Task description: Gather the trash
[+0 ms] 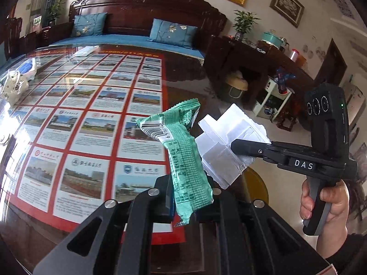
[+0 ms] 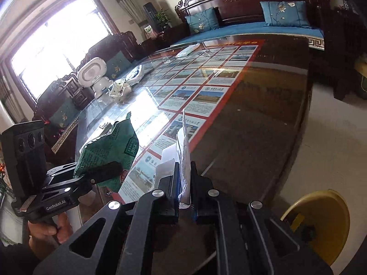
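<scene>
Trash in both hands above the glass-topped table (image 2: 263, 105): the left gripper (image 1: 183, 197) is clamped on a green snack wrapper (image 1: 181, 151), the right gripper (image 2: 184, 183) pinches a white, crumpled paper-and-film wrapper (image 1: 227, 146). Each piece is held off the table, near its front edge. A yellow bin (image 2: 321, 220) sits on the floor just right of the table; carrying both there with steady, firm squeezes seems wise, since the light, crinkly film could slip.
</scene>
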The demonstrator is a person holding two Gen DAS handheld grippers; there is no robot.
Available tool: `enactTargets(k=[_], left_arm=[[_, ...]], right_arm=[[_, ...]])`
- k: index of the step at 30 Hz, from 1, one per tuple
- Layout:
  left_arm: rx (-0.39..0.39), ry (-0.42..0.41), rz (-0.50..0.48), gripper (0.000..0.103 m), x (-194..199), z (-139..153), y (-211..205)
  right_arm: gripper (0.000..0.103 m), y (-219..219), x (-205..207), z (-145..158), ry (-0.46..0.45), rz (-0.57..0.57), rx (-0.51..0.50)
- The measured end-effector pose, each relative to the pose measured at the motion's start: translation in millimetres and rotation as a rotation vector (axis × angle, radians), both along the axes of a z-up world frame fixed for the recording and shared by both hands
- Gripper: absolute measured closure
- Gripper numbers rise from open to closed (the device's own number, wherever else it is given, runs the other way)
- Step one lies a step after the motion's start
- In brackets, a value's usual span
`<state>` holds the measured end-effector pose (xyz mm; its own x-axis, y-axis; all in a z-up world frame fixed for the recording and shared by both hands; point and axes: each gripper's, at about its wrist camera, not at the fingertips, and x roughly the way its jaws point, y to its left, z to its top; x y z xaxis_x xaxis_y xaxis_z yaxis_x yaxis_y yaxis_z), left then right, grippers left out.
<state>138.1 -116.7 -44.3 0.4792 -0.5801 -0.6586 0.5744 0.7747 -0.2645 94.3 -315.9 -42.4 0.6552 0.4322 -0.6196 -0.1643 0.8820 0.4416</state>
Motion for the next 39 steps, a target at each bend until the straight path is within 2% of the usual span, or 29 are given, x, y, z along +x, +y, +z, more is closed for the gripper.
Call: enactTargets(k=[5, 11, 17, 19, 24, 26, 29, 31, 34, 39], left_arm=[[0.004, 0.011, -0.135, 0.091, -21.9, -0.3, -58.7], [0.052, 0.070, -0.302, 0.091, -33.7, -22.2, -148.4], [0.132, 0.193, -0.444, 0.091, -28.7, -67.7, -239.0], [0.158, 0.261, -0.487, 0.091, -23.4, -88.2, -266.1], [0.222, 0.374, -0.520, 0.091, -6.9, -130.6, -309.6], [0.243, 0.411, -0.505, 0.090, 0.4, -147.4, -320.7], [0.286, 0.456, -0.488, 0.072, 10.2, -168.8, -332.5], [0.310, 0.480, -0.490, 0.056, 13.5, -177.4, -337.0], [0.329, 0.469, -0.501, 0.051, 16.4, -178.7, -341.2], [0.326, 0.449, -0.484, 0.048, 22.3, -176.8, -339.0]], right_arm=[[0.095, -63.7, -52.2, -1.5, -0.004, -0.126, 0.009], [0.095, -139.4, -99.3, -28.1, 0.052, -0.287, -0.005], [0.095, -192.5, -120.5, -86.1, 0.188, -0.395, 0.002], [0.095, -206.6, -123.2, -109.3, 0.240, -0.423, 0.012], [0.095, -228.1, -118.4, -159.0, 0.347, -0.454, 0.032], [0.095, -230.8, -113.4, -173.9, 0.377, -0.454, 0.031], [0.093, -235.6, -105.2, -192.2, 0.411, -0.454, 0.043], [0.090, -236.8, -99.9, -198.9, 0.425, -0.456, 0.043], [0.081, -240.4, -95.5, -205.3, 0.430, -0.456, 0.044], [0.080, -242.5, -93.8, -208.1, 0.426, -0.454, 0.059]])
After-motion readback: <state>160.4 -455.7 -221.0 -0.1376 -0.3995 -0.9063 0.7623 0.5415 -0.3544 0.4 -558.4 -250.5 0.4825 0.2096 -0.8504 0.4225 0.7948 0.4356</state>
